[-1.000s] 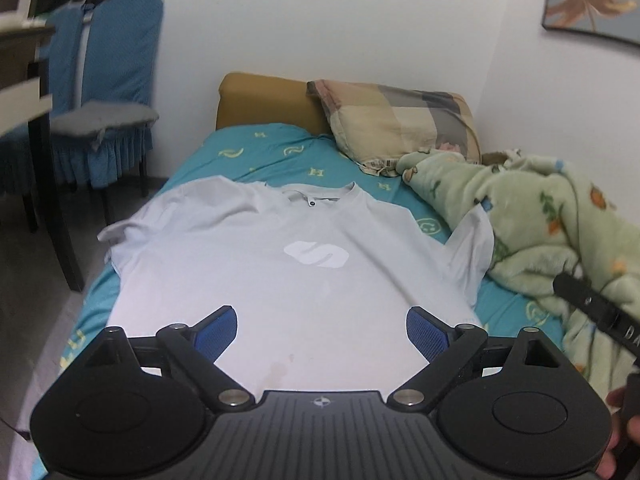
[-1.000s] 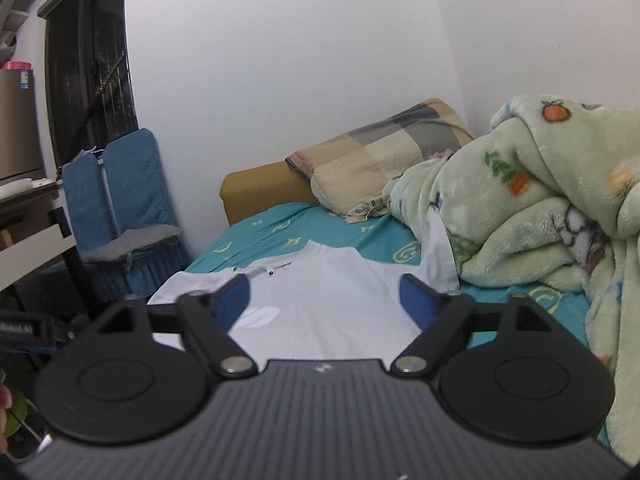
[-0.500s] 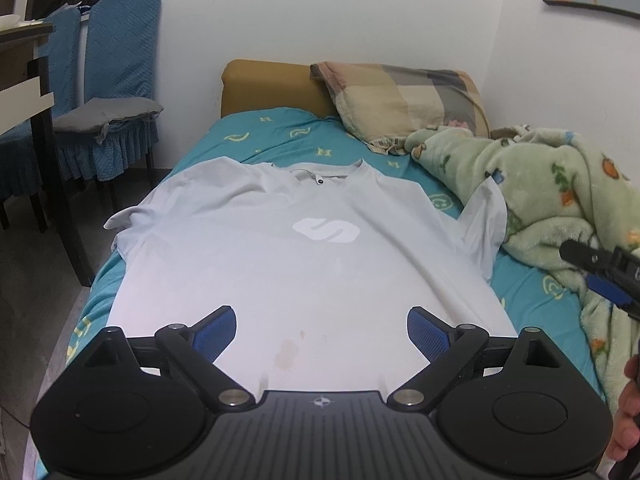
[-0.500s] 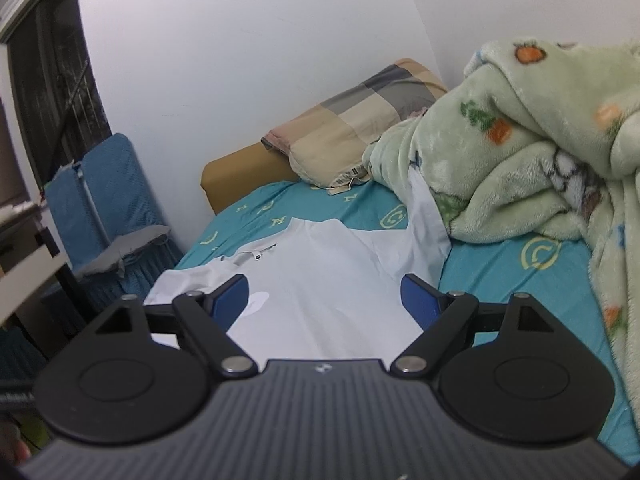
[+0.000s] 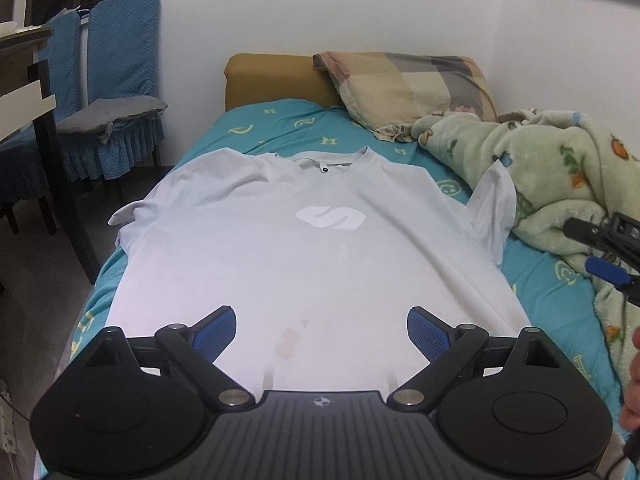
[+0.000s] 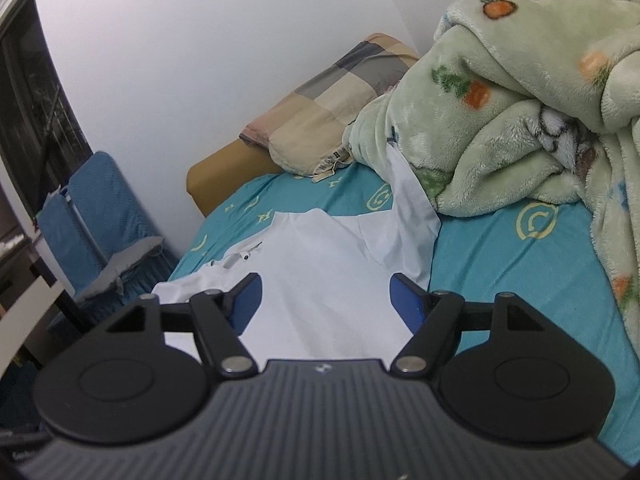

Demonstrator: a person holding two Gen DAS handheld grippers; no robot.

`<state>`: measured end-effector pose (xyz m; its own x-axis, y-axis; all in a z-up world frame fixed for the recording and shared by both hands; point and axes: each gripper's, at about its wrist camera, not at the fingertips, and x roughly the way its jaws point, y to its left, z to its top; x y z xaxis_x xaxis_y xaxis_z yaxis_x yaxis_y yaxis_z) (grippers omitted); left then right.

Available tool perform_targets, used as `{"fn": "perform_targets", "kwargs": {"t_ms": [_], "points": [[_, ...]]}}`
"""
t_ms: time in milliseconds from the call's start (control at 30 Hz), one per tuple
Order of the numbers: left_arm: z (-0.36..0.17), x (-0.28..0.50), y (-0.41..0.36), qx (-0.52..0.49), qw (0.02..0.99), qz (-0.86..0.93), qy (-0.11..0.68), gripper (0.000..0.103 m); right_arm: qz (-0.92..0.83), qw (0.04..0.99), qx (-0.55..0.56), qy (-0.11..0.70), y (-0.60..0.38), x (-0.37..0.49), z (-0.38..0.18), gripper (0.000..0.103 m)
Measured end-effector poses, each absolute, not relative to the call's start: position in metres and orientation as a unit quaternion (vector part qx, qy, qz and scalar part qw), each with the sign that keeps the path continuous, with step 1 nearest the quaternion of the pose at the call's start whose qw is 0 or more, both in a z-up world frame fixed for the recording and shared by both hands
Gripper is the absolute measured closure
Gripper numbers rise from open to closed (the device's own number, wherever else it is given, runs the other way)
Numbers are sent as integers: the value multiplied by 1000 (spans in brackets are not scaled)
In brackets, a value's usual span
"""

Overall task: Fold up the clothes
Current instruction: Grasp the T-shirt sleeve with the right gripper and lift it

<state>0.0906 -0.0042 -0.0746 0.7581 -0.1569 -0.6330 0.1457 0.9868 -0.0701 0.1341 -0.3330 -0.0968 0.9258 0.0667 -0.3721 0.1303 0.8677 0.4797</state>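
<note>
White t-shirt point(image 5: 312, 256) is laid flat, face up on the bed point(image 5: 548, 304) with the teal sheet, collar toward the checked pillow point(image 5: 408, 88), one sleeve riding up against the green blanket point(image 5: 560, 168). The left claw point(image 5: 320, 330) hangs over the hem, jaws wide apart, nothing between them. The right claw point(image 5: 604, 248) pokes in at the right edge over the blanket, and blue-covered chairs point(image 5: 116, 92) stand left of the bed.

Smooth cloth t-shirt point(image 5: 304, 248), fluffy fleece blanket point(image 6: 500, 128), matt plastic tool point(image 5: 320, 330)
</note>
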Motion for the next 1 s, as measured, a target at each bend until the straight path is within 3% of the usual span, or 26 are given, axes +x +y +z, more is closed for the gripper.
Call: {"fn": "perform_targets", "kwargs": {"t_ms": [433, 733, 867, 1000], "points": [[-79, 89, -10, -49, 936, -104, 334, 8, -17, 873, 424, 241, -424, 237, -187, 31], [-86, 120, -8, -95, 930, -117, 336, 8, -40, 896, 363, 252, -423, 304, -225, 34], [-89, 137, -1, -87, 940, -88, 318, 8, -4, 923, 279, 266, -410, 346, -226, 34], [-94, 155, 13, -129, 935, -69, 322, 8, 9, 925, 286, 249, -413, 380, -225, 33]]}}
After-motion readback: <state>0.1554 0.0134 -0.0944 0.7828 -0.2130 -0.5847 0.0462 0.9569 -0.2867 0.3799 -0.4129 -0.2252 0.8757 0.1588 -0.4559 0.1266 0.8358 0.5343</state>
